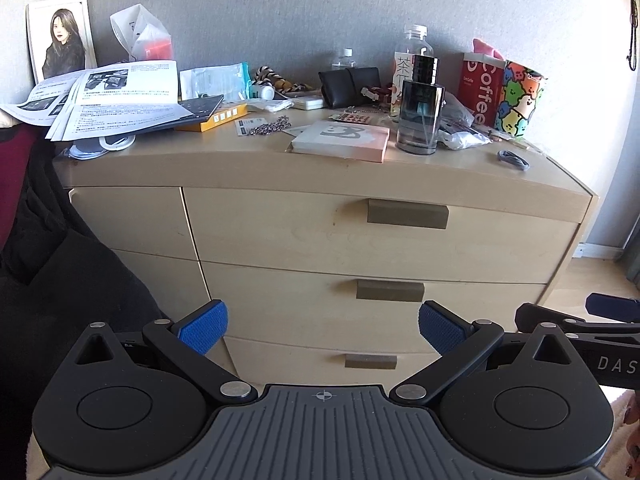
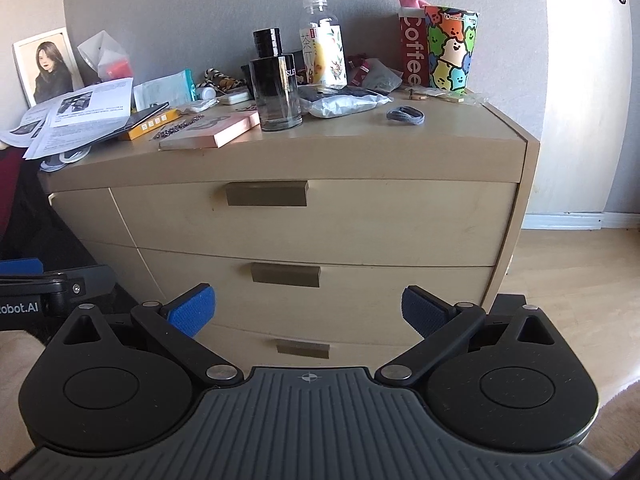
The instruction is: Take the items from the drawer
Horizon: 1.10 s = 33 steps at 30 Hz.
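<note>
Both grippers — left (image 1: 322,330), right (image 2: 306,316) — gape empty; drawers (image 2: 312,220) closed, contents hidden.

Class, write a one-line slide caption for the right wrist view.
Open right gripper faces a cluttered dresser with all three drawers shut, nothing grasped yet.

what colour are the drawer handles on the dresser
The drawer handles are a dull grey-brown, darker than the pale wood fronts; the right wrist view shows them best.
</note>
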Each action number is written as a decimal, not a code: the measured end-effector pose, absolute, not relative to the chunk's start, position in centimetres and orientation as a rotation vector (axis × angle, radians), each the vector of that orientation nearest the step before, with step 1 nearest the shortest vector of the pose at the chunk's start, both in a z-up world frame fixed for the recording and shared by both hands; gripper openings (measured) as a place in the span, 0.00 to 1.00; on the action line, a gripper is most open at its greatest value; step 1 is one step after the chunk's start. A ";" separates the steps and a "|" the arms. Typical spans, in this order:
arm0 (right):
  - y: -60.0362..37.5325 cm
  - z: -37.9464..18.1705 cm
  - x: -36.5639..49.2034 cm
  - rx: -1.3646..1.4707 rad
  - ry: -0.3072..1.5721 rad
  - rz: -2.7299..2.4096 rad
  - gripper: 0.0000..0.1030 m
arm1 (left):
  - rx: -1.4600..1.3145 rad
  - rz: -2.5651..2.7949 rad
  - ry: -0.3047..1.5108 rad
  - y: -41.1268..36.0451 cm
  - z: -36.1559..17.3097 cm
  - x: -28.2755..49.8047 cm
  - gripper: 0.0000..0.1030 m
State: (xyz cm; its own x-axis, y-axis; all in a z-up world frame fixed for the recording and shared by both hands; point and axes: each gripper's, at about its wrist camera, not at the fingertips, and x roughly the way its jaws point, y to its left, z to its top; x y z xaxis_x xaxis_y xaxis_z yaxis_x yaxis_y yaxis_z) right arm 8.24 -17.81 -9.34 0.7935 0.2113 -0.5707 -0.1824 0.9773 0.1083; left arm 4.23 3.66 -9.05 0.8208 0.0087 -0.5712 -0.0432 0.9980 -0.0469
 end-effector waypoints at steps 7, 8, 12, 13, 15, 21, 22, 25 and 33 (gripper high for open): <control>-17.6 -9.4 8.3 0.044 0.618 0.213 1.00 | -0.062 0.018 0.599 3.7 -8.8 4.1 1.00; -17.6 -9.3 8.4 0.043 0.617 0.213 1.00 | -0.061 0.018 0.597 3.7 -8.8 4.1 1.00; -17.5 -9.3 8.4 0.046 0.614 0.216 1.00 | -0.067 0.010 0.593 3.9 -8.7 4.0 1.00; -17.4 -9.2 8.3 0.044 0.613 0.216 1.00 | -0.069 0.007 0.591 3.9 -8.7 3.9 1.00; -17.4 -9.2 8.3 0.041 0.606 0.214 1.00 | -0.075 0.002 0.586 4.0 -8.7 3.8 1.00; -17.8 -8.5 7.7 0.064 0.539 0.213 1.00 | -0.064 0.009 0.507 3.9 -8.2 3.0 1.00; -17.8 -8.3 7.6 0.065 0.523 0.213 1.00 | -0.057 0.010 0.490 3.8 -8.1 2.9 1.00; -17.8 -7.8 7.2 0.060 0.470 0.208 1.00 | -0.055 0.003 0.453 3.7 -7.6 2.5 1.00; -18.6 -6.5 6.0 0.093 0.300 0.210 1.00 | -0.054 0.003 0.353 3.7 -6.9 1.7 1.00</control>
State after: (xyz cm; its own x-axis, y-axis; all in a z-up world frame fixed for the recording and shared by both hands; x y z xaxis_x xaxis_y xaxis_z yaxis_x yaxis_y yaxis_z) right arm 6.01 -18.57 -6.49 0.9337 0.2188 -0.2833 -0.1912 0.9740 0.1217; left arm 1.71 3.74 -6.90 0.9385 -0.0068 -0.3452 -0.0119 0.9986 -0.0519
